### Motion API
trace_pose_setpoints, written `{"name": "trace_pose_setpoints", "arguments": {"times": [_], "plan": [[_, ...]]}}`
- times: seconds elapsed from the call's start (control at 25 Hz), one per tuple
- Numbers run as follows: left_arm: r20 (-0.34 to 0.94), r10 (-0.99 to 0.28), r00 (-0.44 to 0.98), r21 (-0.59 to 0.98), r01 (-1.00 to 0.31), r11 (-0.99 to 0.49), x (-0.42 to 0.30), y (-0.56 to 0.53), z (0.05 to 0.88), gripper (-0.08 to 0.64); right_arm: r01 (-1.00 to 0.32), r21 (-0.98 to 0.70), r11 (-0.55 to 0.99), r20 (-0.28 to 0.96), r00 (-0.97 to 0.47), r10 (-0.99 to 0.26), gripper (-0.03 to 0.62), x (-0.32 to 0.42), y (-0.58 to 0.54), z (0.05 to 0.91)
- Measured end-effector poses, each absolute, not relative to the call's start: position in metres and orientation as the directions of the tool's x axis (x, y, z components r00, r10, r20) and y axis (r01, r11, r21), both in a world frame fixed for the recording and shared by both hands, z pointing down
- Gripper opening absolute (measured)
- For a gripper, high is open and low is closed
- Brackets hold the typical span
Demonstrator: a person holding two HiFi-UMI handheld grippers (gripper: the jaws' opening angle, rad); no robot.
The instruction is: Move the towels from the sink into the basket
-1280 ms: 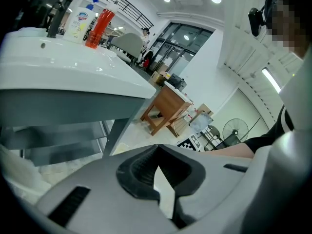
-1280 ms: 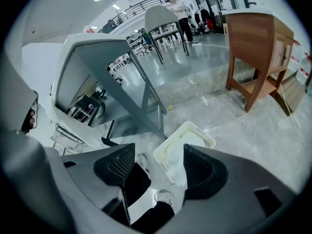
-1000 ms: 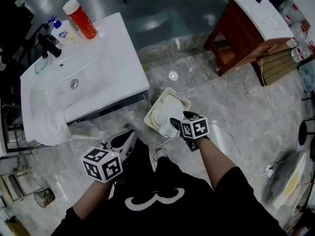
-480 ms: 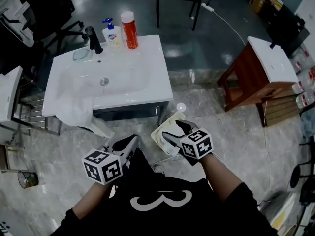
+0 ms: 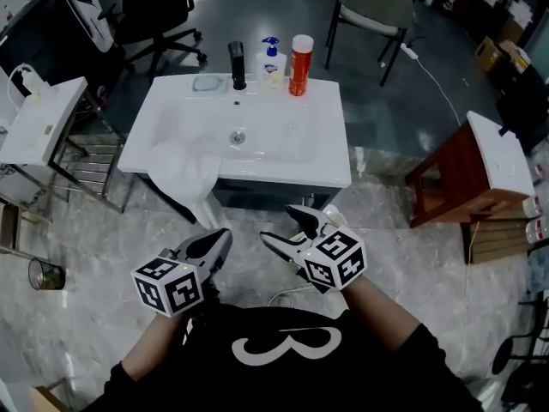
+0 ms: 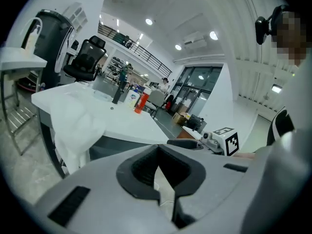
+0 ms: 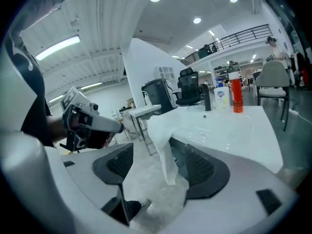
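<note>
White and limp, the towel (image 5: 182,172) drapes over the near-left rim of the sink (image 5: 333,148), its tail hanging toward the floor. Expect it to be soft, light and perhaps damp. Pinch the bunched fold on the rim, not the tail. Your right tongs (image 5: 283,224) gape wide and empty; your left tongs (image 5: 221,240) are closed on nothing.

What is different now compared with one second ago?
Both the left gripper and right gripper rose toward the sink; the right gripper, fingers open and empty, lifted away from the basket. The towel still hangs over the sink's front edge; nothing was grasped.
</note>
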State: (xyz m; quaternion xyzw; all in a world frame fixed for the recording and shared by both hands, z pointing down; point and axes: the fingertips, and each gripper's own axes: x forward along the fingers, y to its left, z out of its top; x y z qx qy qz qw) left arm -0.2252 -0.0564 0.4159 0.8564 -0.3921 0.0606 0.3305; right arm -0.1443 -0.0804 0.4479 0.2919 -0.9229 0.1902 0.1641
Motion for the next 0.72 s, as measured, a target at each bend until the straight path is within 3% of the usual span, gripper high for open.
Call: {"name": "trace_pose_setpoints", "arguments": {"times": [0.44,0.72], "plan": [[0.375,-0.675,0.635,0.491,-0.754,-0.436,-0.386,-0.083,0.385,0.006,-0.611,-0.224,0.759,0.419,-0.764,-0.491,0.311,-0.304,-0.121,0.431],[0.362,-0.673,0.645,0.501,-0.743,-0.443,-0.463,-0.113,0.393,0.005,-0.663,-0.22,0.716,0.47,-0.715,-0.518,0.311,-0.367,-0.157,0.455]]}}
